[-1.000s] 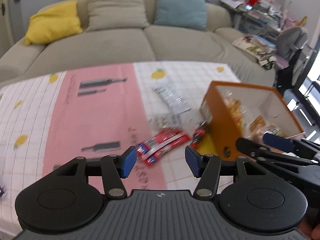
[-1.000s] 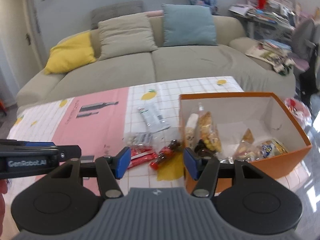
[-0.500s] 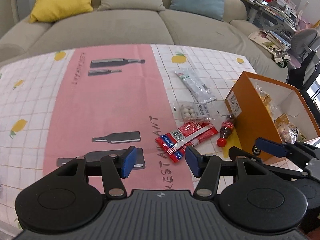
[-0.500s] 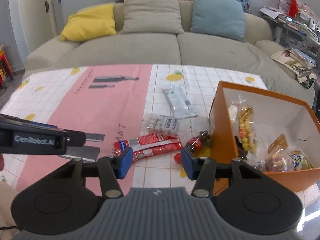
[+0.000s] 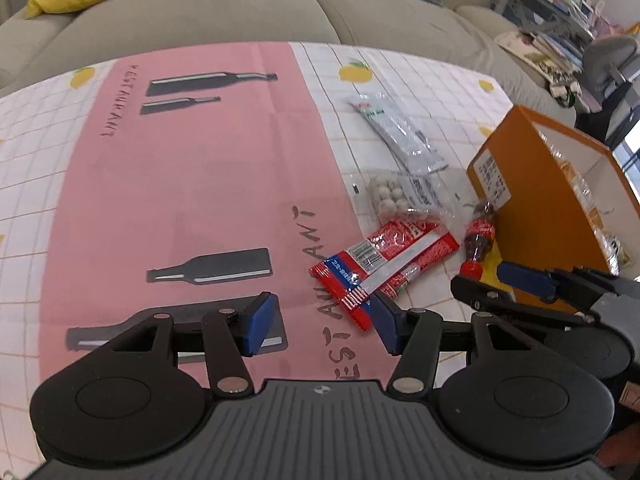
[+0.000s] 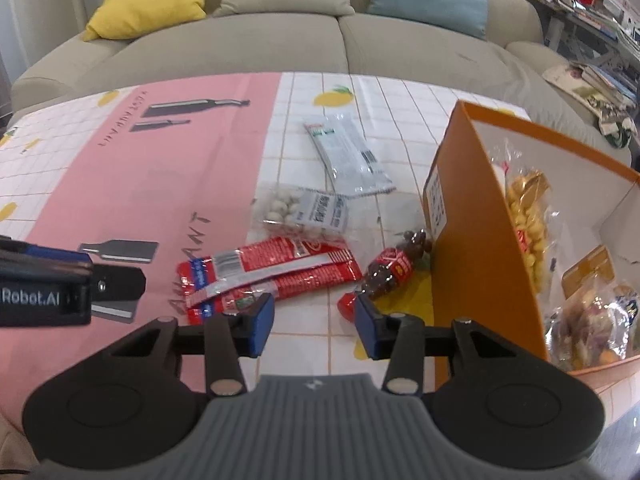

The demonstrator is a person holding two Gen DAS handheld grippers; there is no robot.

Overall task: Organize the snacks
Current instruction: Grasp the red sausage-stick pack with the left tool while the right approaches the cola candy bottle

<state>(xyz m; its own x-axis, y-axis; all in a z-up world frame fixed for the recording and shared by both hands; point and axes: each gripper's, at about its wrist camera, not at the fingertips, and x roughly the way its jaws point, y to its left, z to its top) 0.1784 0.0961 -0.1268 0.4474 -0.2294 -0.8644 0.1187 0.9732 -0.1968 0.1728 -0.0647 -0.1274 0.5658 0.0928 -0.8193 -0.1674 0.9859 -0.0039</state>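
Loose snacks lie on the tablecloth: a red snack packet (image 5: 384,262) (image 6: 268,272), a small cola-bottle candy pack (image 5: 478,242) (image 6: 390,270), a clear bag of white balls (image 5: 400,196) (image 6: 304,212) and a grey-white packet (image 5: 400,132) (image 6: 348,156). An orange box (image 5: 532,200) (image 6: 476,240) at the right holds several bagged snacks. My left gripper (image 5: 320,328) is open and empty, just short of the red packet. My right gripper (image 6: 314,326) is open and empty, low over the table between the red packet and the cola pack.
The table wears a pink and white checked cloth (image 5: 180,184) (image 6: 160,184). A beige sofa (image 6: 280,36) with yellow, beige and blue cushions stands behind it. Cluttered shelves and magazines (image 6: 592,8) are at the far right.
Both grippers have moved forward and down toward the loose snacks, which now look larger and closer. Both stay open and empty.
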